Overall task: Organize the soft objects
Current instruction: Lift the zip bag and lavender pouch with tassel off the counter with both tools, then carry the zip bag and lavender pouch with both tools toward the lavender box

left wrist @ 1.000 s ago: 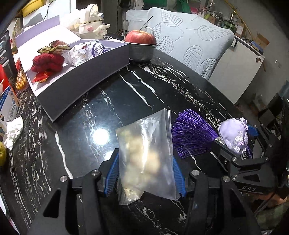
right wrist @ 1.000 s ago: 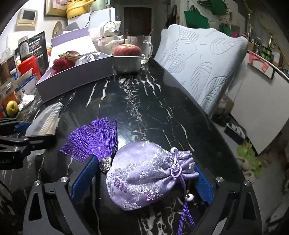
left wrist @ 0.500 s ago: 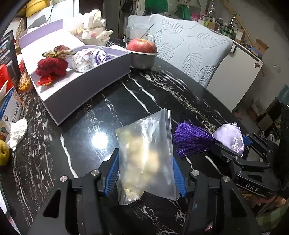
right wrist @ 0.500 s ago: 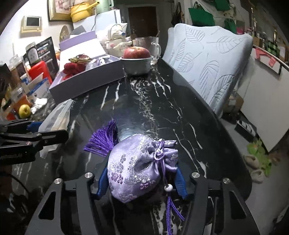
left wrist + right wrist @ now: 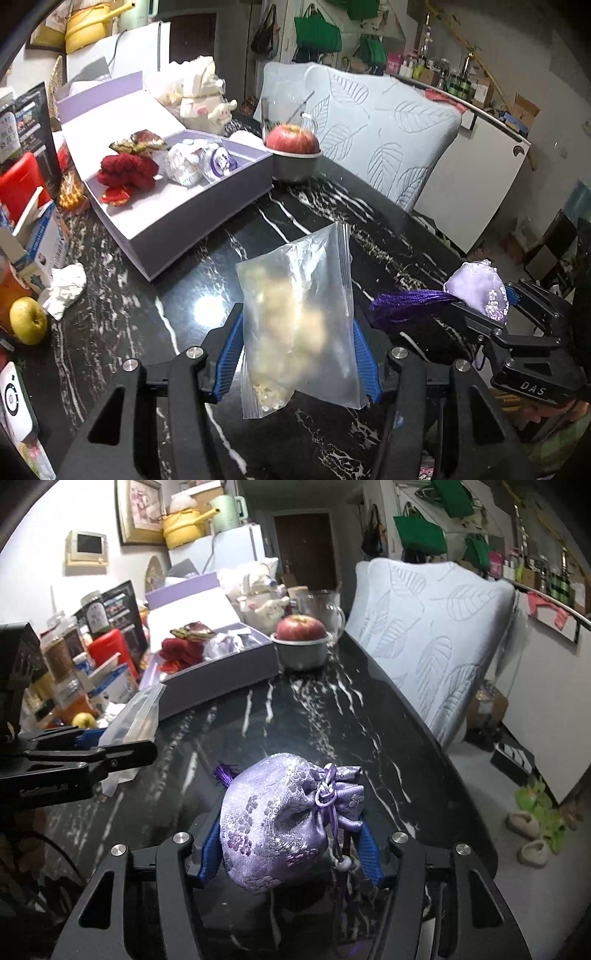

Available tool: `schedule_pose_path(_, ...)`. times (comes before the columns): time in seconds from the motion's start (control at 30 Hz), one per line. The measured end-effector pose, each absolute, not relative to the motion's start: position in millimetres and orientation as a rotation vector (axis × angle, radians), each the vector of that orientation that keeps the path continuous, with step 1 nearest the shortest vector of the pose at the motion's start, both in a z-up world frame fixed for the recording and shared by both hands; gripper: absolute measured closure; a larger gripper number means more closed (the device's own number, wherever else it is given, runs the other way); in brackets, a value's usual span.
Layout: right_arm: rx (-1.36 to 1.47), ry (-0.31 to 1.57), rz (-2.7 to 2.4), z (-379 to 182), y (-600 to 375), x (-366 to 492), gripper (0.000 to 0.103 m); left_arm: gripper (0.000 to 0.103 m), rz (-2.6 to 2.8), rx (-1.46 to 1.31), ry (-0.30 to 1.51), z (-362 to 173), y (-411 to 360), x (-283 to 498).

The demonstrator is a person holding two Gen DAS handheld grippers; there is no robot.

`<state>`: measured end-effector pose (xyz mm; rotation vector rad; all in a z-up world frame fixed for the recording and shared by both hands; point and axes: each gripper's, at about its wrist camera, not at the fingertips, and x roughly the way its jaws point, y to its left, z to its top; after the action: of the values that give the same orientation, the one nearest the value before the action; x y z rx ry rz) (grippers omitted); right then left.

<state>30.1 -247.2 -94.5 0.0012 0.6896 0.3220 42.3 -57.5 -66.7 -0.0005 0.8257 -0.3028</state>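
Marble-patterned black surface point(image 5: 122, 332) spreads beneath both your grippers. Ahead of your jaws and to their left sits the open lavender box point(image 5: 192, 218), holding a red knitted piece point(image 5: 127, 171) and a crinkled white packet point(image 5: 184, 168). Your left gripper point(image 5: 297, 354) has its jaws clenched on the clear zip bag point(image 5: 295, 321) of pale lumps, the bag standing between the blue pads point(image 5: 231, 354) and clear of the surface. Your right gripper point(image 5: 290, 843) has its jaws clamped on the lilac brocade pouch point(image 5: 280, 819), whose purple tassel point(image 5: 406, 304) trails out to the left of the jaws.
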Motion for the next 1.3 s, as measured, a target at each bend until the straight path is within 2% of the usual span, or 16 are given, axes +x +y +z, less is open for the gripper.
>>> schedule_pose_path(0.73, -0.039, 0.452, 0.526, -6, -223, 11, 0.043, 0.049, -0.185, 0.073, 0.558, 30, -39, 9)
schedule_pose_path(1.3, -0.055, 0.368, 0.621, 39, -197, 73, 0.043, 0.049, -0.150, 0.075, 0.457, 68, -18, 63)
